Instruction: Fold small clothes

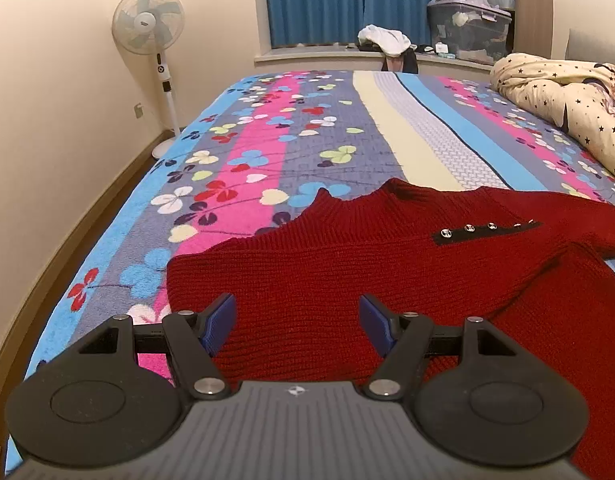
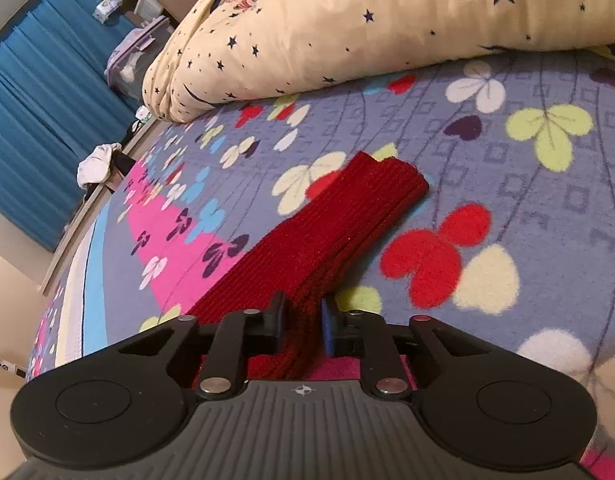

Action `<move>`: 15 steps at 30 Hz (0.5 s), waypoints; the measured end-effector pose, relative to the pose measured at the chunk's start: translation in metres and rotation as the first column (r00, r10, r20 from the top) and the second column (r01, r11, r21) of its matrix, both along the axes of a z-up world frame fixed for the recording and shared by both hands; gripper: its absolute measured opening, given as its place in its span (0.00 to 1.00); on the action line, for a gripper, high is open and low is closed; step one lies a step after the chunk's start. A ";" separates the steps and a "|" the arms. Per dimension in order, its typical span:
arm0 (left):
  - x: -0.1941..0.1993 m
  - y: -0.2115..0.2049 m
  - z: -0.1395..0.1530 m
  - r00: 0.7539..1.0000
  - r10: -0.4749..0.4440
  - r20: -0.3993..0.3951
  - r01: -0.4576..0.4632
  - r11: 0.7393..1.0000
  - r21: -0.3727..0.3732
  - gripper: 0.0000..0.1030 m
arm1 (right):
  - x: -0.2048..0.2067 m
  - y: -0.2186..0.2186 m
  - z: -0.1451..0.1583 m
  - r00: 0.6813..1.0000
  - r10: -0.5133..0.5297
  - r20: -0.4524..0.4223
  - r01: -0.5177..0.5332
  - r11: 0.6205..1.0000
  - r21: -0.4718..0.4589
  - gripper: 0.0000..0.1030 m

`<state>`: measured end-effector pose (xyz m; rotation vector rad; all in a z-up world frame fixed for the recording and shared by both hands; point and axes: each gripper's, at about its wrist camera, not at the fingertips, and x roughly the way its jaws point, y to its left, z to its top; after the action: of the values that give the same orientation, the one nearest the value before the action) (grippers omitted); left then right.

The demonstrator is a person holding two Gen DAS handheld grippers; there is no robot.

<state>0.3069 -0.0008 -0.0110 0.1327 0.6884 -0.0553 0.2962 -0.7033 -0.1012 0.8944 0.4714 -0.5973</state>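
Note:
A small dark red knitted sweater (image 1: 347, 264) lies flat on the flowered bedspread (image 1: 267, 128), collar away from me, with a black button strip (image 1: 487, 229) on its right shoulder. My left gripper (image 1: 296, 322) is open and empty, hovering over the sweater's near left part. In the right wrist view, my right gripper (image 2: 303, 320) is shut on the red sleeve (image 2: 347, 216), which stretches away over the bedspread (image 2: 527, 184) to its ribbed cuff.
A cream star-print quilt (image 1: 567, 96) is bundled at the bed's right side; it also shows in the right wrist view (image 2: 367, 24). A standing fan (image 1: 149, 20) is by the left wall. Clothes and a storage box (image 1: 467, 28) sit on the window ledge by blue curtains.

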 end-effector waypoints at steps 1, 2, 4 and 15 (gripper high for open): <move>0.000 0.000 0.000 1.000 0.001 0.000 -0.001 1.000 -0.001 0.72 | 0.000 0.001 0.001 1.000 0.001 0.004 -0.001 1.000 -0.009 0.15; 0.000 0.000 0.000 1.000 0.000 0.000 0.000 1.000 -0.002 0.72 | 0.000 0.002 0.003 1.000 0.002 0.008 -0.002 1.000 -0.020 0.15; 0.000 0.000 0.000 1.000 0.001 0.000 -0.001 1.000 -0.002 0.72 | 0.001 0.005 0.009 1.000 0.005 0.014 -0.004 0.999 -0.045 0.15; 0.002 0.005 0.001 1.000 0.027 -0.017 -0.027 1.000 -0.008 0.72 | 0.008 0.049 0.062 0.991 0.070 0.115 -0.052 0.987 -0.154 0.13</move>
<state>0.3089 0.0043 -0.0101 0.1154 0.7063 -0.0335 0.3046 -0.6548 -0.0390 0.7641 0.3389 -0.5125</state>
